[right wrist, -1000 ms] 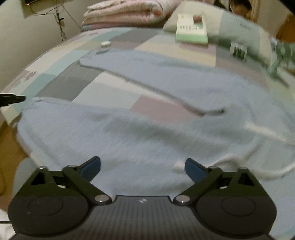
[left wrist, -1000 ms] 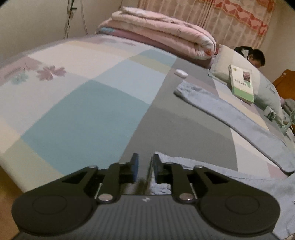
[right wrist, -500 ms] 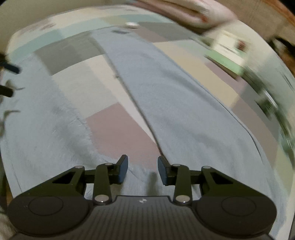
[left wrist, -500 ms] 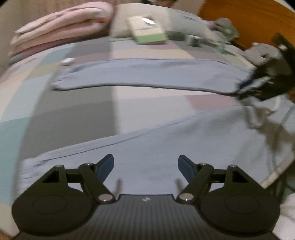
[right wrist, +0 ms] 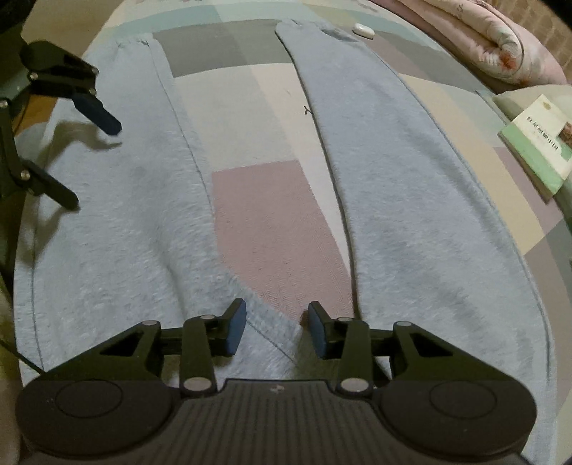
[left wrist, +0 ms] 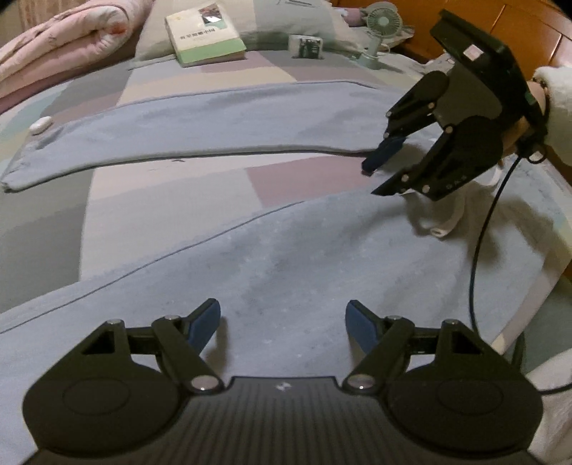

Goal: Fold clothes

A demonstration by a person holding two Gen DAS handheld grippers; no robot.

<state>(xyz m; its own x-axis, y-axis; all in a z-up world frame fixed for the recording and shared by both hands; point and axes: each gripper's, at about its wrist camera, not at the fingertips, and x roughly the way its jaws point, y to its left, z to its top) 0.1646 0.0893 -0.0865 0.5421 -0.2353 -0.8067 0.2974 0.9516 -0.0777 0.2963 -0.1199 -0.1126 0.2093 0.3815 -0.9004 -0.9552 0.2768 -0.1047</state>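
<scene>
Light blue trousers [left wrist: 250, 257] lie flat on the patchwork bed sheet [left wrist: 171, 193], legs spread apart in a V. My left gripper [left wrist: 282, 325] stands open over the near leg with nothing between its fingers; it also shows at the left edge of the right wrist view [right wrist: 93, 166]. My right gripper [right wrist: 277, 329] hovers low over the crotch where the two legs [right wrist: 411, 200] meet. Its jaws stand partly apart, with the crotch seam lying under the gap and not pinched. In the left wrist view the right gripper [left wrist: 373, 179] sits at the far right, held by a hand in a white sleeve.
A green and white book [left wrist: 203, 32] lies on a pillow beyond the far leg. A folded pink quilt [left wrist: 60, 43] sits at the far left. A small white object [left wrist: 40, 124] rests by the far cuff. A small fan [left wrist: 380, 25] and wooden headboard [left wrist: 518, 25] stand behind.
My left gripper swung from the bed's edge to over the trousers and its jaws went from nearly shut to wide. My right gripper turned toward the crotch and its jaws narrowed.
</scene>
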